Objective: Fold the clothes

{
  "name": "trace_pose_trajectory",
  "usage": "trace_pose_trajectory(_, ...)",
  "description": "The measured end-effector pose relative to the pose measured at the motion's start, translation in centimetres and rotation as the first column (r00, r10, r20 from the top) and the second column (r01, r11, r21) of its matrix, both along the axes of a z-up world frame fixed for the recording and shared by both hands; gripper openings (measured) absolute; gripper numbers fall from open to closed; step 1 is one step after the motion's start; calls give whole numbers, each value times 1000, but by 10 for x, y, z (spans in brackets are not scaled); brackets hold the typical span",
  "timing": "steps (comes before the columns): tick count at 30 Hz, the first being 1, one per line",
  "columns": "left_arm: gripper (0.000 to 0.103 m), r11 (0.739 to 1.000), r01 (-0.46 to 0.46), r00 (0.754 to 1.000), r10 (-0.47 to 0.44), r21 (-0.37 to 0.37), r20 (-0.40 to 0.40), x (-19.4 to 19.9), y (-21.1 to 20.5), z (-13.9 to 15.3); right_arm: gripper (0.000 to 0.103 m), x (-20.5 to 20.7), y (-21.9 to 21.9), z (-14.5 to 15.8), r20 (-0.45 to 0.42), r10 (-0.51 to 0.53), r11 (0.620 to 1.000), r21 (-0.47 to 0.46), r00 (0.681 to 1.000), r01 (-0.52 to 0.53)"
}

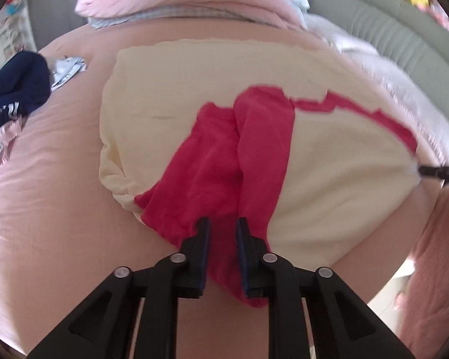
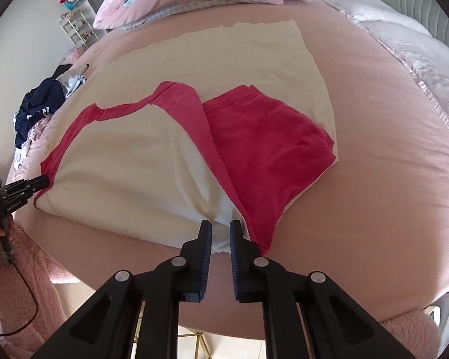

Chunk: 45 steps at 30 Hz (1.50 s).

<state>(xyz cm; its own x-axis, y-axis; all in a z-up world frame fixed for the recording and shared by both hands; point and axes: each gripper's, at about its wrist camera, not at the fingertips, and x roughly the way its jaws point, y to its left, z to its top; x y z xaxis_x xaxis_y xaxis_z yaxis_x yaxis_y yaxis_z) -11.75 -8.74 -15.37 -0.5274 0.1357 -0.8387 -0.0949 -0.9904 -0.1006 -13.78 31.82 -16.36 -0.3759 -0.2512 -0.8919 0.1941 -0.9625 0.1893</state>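
From the left wrist view we see our left gripper (image 1: 221, 224) with its fingers pinched on a red sleeve of the cream-and-red shirt (image 1: 194, 89), spread on the pink bed (image 1: 45, 194).

From the right wrist view, our right gripper (image 2: 220, 227) has narrow fingers seemingly clamping the shirt's cream near edge.

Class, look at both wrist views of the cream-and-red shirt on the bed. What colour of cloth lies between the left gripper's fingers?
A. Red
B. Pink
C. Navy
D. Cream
A: in the left wrist view the left gripper pinches a red fold of the shirt, while the right gripper holds cream cloth at the shirt's near edge.
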Motion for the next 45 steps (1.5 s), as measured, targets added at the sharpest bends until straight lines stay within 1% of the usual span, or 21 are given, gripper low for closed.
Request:
trace_pose_trajectory(1,24,1000,-5,1000,5,7,-15,1,1,3,16,1,-7,5,-28,-4,1000,24,1000,5)
trace_pose_trajectory(3,37,999,54,997,-53,4,-58,4,20,9,24,4,-18,19,-103,-7,998,65,995,14)
trace_pose_trajectory(6,42,991,136,985,-137,-12,-108,8,47,14,36,3,-28,29,-163,-22,995,93,986,38)
trace_pose_trajectory(8,42,985,163,985,-166,-63,-52,5,57,-1,38,-5,-25,15,-122,-40,988,142,992,57)
trace_pose_trajectory(10,44,979,163,986,-167,-121,-23,2,60,-15,38,-14,-15,-10,-31,-57,975,213,998,63)
trace_pose_trajectory(11,44,980,149,988,-154,-135,-22,2,58,-19,44,-17,-6,-18,6,-58,978,199,998,56)
trace_pose_trajectory(13,44,993,92,994,-96,-69,-47,6,44,-18,49,-18,14,-12,30,-102,989,111,994,98)
trace_pose_trajectory(14,44,997,60,997,-63,-52,-53,7,38,-17,49,-18,18,-6,27,-107,988,112,994,103)
trace_pose_trajectory(16,47,1000,-2,999,1,-23,-44,8,24,-20,49,-15,13,5,-17,-92,983,158,996,94)
trace_pose_trajectory(18,47,999,-27,999,28,25,-36,7,17,-22,46,-11,5,14,-64,-81,972,216,995,93)
trace_pose_trajectory(19,47,999,-35,999,37,40,-35,6,15,-21,37,-8,6,17,-85,-93,965,237,992,111)
trace_pose_trajectory(20,47,998,-39,999,41,48,-35,6,14,-21,32,-6,11,20,-88,-113,970,208,990,129)
trace_pose_trajectory(23,47,1000,-27,999,28,13,-41,8,20,-19,27,-4,28,18,-36,-181,978,102,983,184)
trace_pose_trajectory(25,47,999,-36,999,36,16,-38,9,20,-18,27,3,23,16,-36,-145,980,134,989,149)
trace_pose_trajectory(30,47,998,-61,997,62,21,-35,12,19,-17,27,6,5,11,-26,-48,991,128,999,50)
trace_pose_trajectory(33,47,998,-65,997,66,16,-36,14,19,-16,27,0,-10,0,-18,1,984,176,1000,2)
trace_pose_trajectory(36,47,998,-67,997,67,12,-37,17,19,-15,21,-8,-18,-11,4,22,973,230,1000,-22)
trace_pose_trajectory(39,48,998,-59,997,59,5,-41,22,22,-13,20,-13,-26,-6,-30,50,958,284,998,-40)
trace_pose_trajectory(41,48,999,-54,998,54,-2,-43,23,24,-12,20,-16,-27,3,-97,32,955,297,995,-2)
trace_pose_trajectory(43,49,998,-57,998,56,-5,-41,23,26,-12,20,-23,-24,6,-126,5,968,249,992,27)
trace_pose_trajectory(45,49,998,-59,997,59,-8,-40,23,28,-11,20,-35,-21,-6,-70,0,978,206,998,14)
